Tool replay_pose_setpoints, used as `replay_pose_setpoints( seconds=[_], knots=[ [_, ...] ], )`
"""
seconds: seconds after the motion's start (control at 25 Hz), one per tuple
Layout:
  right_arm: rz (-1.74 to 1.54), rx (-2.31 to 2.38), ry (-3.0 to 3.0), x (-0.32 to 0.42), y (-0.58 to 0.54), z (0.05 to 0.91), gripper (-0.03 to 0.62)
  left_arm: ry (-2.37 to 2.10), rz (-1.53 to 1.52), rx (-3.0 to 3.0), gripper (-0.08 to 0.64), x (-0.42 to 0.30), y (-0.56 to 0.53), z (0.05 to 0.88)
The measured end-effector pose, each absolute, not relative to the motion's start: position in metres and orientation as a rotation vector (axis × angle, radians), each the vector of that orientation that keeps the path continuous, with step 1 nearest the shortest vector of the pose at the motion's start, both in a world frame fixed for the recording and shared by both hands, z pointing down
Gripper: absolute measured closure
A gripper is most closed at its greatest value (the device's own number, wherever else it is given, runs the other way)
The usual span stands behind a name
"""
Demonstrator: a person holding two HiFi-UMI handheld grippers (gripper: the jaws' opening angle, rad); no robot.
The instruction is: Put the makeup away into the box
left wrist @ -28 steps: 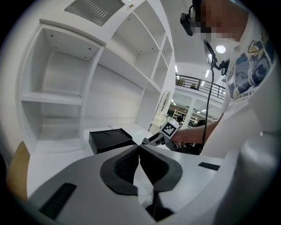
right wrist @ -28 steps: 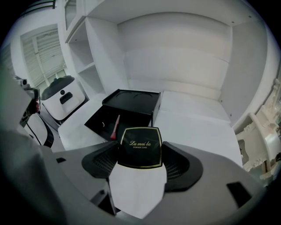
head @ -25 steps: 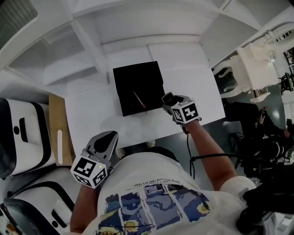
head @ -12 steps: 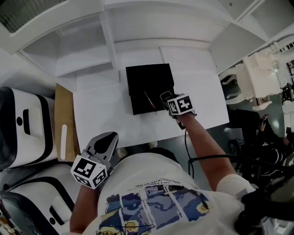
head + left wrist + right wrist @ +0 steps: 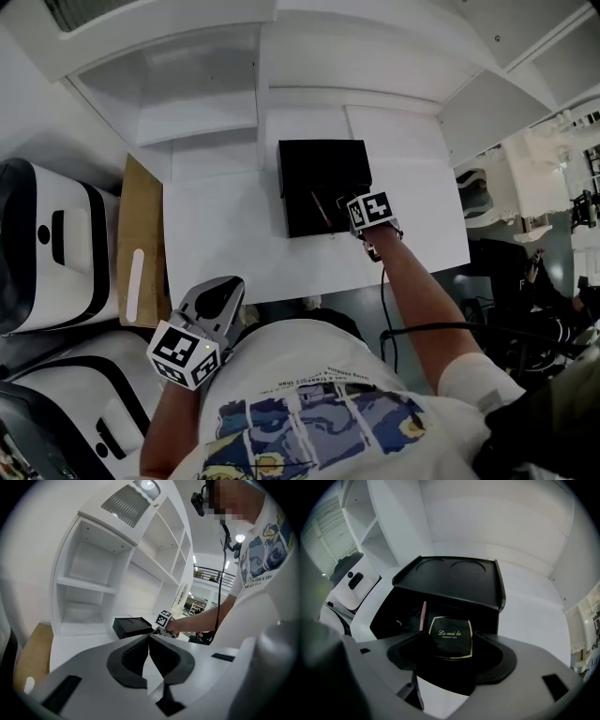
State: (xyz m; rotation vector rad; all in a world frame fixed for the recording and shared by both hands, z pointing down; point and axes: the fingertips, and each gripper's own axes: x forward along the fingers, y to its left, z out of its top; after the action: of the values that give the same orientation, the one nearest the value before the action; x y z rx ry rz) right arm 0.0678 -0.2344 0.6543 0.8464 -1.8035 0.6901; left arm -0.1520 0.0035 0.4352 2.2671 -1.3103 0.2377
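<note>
The right gripper [image 5: 451, 663] pinches a black powder compact [image 5: 451, 637], one jaw on each side of it, its gold-lettered lid facing up. Straight ahead of the jaws stands the black box [image 5: 450, 571], its near side open under an overhanging top. The compact's far edge sits at the mouth of that opening; whether it is past the box's front edge cannot be told. Inside, just left of the compact, a pink pencil [image 5: 423, 615] lies lengthwise. The space to the right of the pencil looks free, though the back of the box is too dark to read. To the gripper's right, the box's side wall ends and the white table [image 5: 534, 616] runs bare to the back wall. To the gripper's left, the box's other wall is close by. Beyond the box rise white shelves [image 5: 206, 94]. The left gripper [image 5: 150, 638] has its jaws pressed together at the tips with nothing between them. It is held low by the person's side, off the table's near edge and well apart from the box, near a brown cardboard sheet [image 5: 141, 239].
</note>
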Motion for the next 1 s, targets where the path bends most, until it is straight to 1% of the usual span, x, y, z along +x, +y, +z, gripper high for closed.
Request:
replay_pose_setpoints(
  seconds=[0.52,1.0],
  knots=[
    [0.666,0.842,-1.707,0.061,-0.234,0.676,0.265,-1.352,0.229,2.213,0.545,-0.184,0.022,0.441],
    [0.587,0.836,-1.647,0.062,-0.232,0.683,0.265,-1.320,0.237,2.229,0.545,-0.188,0.021,0.441]
  ],
)
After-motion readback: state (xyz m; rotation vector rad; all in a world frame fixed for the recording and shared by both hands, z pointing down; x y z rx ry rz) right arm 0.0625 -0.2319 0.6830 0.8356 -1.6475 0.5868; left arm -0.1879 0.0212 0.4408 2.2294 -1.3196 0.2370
